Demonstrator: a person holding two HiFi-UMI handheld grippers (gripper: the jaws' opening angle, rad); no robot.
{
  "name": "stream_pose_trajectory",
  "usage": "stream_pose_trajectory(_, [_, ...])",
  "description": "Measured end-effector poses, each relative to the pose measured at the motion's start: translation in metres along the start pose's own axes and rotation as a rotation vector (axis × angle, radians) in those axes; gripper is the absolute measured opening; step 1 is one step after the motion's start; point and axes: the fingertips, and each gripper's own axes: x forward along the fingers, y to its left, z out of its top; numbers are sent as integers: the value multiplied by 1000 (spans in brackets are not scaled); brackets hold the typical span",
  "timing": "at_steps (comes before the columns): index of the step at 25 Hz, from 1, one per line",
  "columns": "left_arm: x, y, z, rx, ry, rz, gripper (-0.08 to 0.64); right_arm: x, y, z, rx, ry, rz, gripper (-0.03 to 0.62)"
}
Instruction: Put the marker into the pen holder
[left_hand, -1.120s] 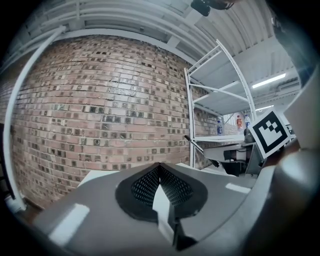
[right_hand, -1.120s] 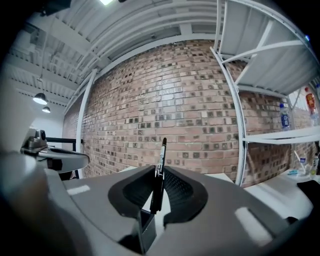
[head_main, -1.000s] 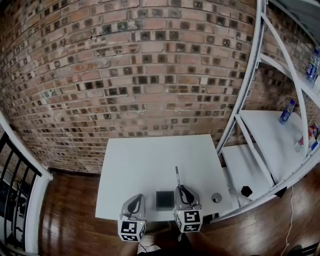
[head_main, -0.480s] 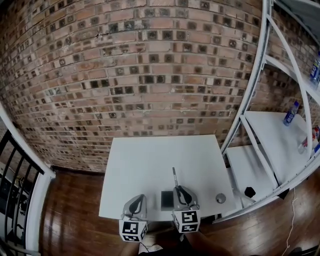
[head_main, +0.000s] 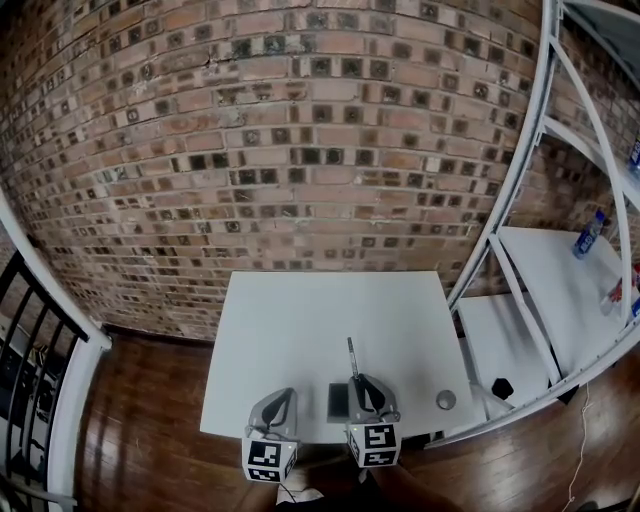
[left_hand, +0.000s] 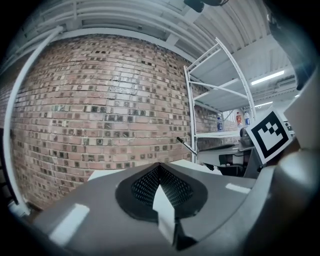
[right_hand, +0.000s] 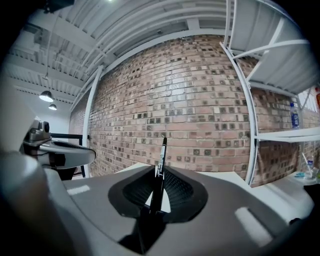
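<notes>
My right gripper (head_main: 359, 384) is shut on a black marker (head_main: 352, 357) that sticks out forward over the white table (head_main: 300, 320). In the right gripper view the marker (right_hand: 160, 170) rises upright between the closed jaws of the right gripper (right_hand: 156, 192). The dark square pen holder (head_main: 338, 401) stands near the table's front edge, between my two grippers and just left of the right one. My left gripper (head_main: 279, 403) hangs at the front edge, shut with nothing in it; in its own view the left gripper (left_hand: 161, 192) shows its jaws closed together.
A small round grey object (head_main: 446, 400) lies at the table's front right corner. White shelving (head_main: 540, 260) stands at the right with bottles on it. A brick wall (head_main: 300, 150) backs the table. A black railing (head_main: 30, 360) is at the left over wood floor.
The view has shifted slightly, so table and grippers sit a little lower in frame. The right gripper still holds the marker beside the pen holder; nothing was let go.
</notes>
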Motion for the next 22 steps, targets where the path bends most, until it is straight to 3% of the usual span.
stream_pose_trajectory(6, [2,4,10,-22,-53,4,14,3,-1,-6,-7,11,3,57])
stream_pose_trajectory(16, [3,6,9,-31,-55,8,14,6,2,-20,-12,37,12,56])
stream_pose_trajectory(22, [5,4,8,-28,-48,3,14,13,5,-52,6,159,41,91])
